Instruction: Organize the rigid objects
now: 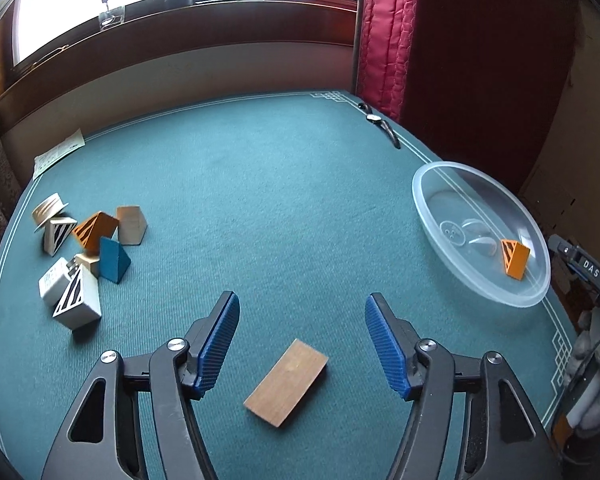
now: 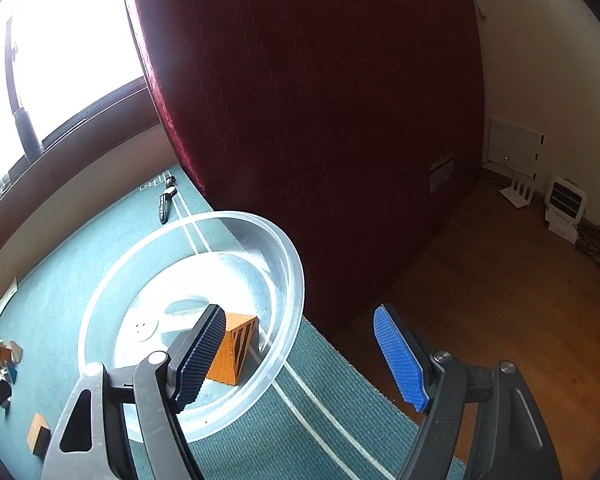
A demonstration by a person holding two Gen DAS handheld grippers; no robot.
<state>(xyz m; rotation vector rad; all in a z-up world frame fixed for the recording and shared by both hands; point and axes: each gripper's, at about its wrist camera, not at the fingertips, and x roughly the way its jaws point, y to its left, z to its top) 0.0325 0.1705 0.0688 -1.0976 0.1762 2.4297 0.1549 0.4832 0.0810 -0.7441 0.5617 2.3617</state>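
Observation:
A flat brown wooden block (image 1: 286, 383) lies on the green table between and just below the open fingers of my left gripper (image 1: 300, 336). A pile of wedge and block shapes (image 1: 86, 254) in orange, blue, white and tan lies at the left. A clear plastic bowl (image 1: 428, 204) at the right holds one orange striped wedge (image 1: 514, 258). My right gripper (image 2: 300, 354) is open and empty above the bowl's near rim (image 2: 296, 280); the orange wedge (image 2: 236, 350) sits just past its left finger. The wooden block (image 2: 38, 434) also shows at the lower left.
A wristwatch (image 1: 380, 124) lies near the table's far right edge. A paper sheet (image 1: 58, 152) lies at the far left corner. A red upholstered panel (image 2: 320, 120) stands against the table's right side. Wooden floor (image 2: 520, 300) lies beyond the table edge.

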